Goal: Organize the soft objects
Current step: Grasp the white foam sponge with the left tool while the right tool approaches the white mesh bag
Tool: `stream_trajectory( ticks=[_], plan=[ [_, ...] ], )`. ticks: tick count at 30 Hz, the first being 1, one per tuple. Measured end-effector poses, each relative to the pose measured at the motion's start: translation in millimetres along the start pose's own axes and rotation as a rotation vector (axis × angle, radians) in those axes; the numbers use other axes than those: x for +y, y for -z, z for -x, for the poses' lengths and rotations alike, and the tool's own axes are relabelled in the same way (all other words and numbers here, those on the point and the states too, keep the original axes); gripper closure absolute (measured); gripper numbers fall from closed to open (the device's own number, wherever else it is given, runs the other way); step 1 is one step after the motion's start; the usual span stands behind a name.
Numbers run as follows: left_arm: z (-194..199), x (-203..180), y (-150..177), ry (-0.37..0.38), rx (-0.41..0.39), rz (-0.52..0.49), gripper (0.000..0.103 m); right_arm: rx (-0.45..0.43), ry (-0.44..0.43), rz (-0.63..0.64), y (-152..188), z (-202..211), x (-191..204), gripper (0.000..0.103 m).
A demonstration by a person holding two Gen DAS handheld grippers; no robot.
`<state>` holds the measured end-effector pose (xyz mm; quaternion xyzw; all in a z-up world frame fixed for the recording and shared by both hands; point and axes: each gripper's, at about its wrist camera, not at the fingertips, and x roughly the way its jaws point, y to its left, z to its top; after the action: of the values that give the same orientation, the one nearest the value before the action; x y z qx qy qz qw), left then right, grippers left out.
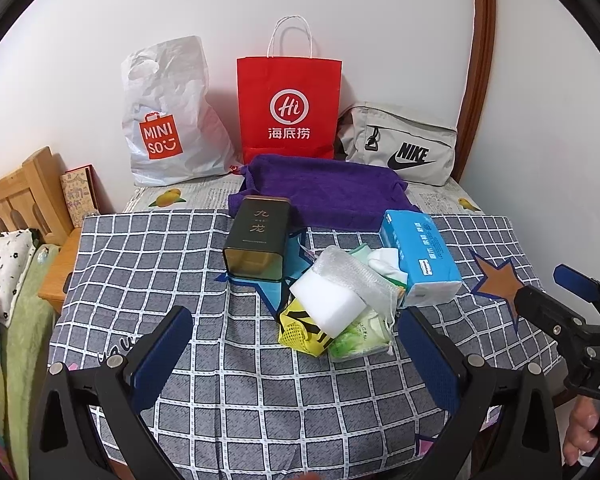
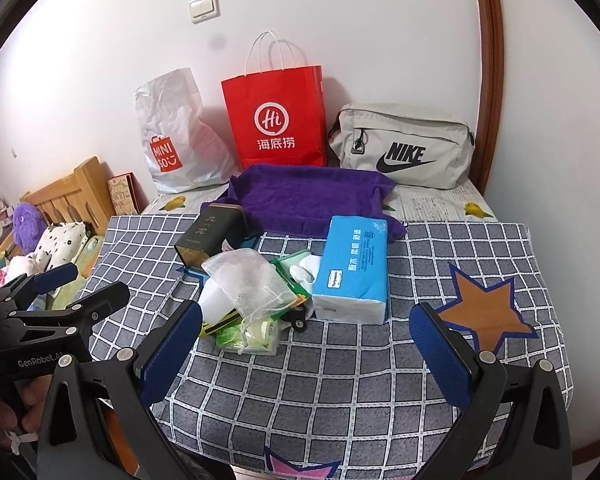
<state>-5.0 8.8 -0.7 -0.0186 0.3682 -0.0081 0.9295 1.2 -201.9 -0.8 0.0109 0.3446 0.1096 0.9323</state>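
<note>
While both tools hover short of the pile, nothing is picked yet: start of sorting. Left gripper (image 1: 296,344) jaws spread wide, empty; right gripper (image 2: 306,340) same. Soft clutter sits just ahead: white sponge (image 1: 327,300), mesh pouch (image 2: 246,280), blue tissue pack (image 2: 352,272) ahead-right. Purple towel tray (image 1: 320,188) lies beyond, likely the drop spot. Next: close on the top item, likely the pouch.

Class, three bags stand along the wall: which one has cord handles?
The red paper bag, in the middle. The white plastic bag has a cut-out grip; the grey pouch shows none.
</note>
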Motion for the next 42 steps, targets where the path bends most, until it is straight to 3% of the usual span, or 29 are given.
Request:
stream_trajectory(
  ticks=[13, 26, 34, 36, 38, 42],
  plan=[
    [-53.8, 20.5, 21.0, 0.081, 0.094, 0.032, 0.000, 0.090, -0.008, -0.030, 9.3, -43.2, -12.3, 0.002],
    [-120.5, 1.7, 20.5, 0.197, 0.149, -0.050, 0.000, 0.187, 0.024, -0.045, 23.0, -92.5, -32.2, 0.002],
    [-157.6, -7.8, 11.2, 0.219, 0.184, -0.080, 0.000, 0.246, 0.036, -0.085, 28.4, -120.6, -48.8, 0.002],
    [-162.1, -9.9, 10.6, 0.225, 0.172, -0.088, 0.006, 0.257, 0.038, -0.087, 28.5, -126.6, -50.2, 0.002],
    [-164.9, -10.6, 9.1, 0.243, 0.161, -0.096, 0.019, 0.273, 0.035, -0.087, 28.9, -133.6, -50.5, 0.002],
    [-162.9, -8.6, 8.2, 0.268, 0.137, -0.104, 0.030, 0.284, 0.026, -0.089, 26.5, -142.3, -49.0, 0.002]
  ],
)
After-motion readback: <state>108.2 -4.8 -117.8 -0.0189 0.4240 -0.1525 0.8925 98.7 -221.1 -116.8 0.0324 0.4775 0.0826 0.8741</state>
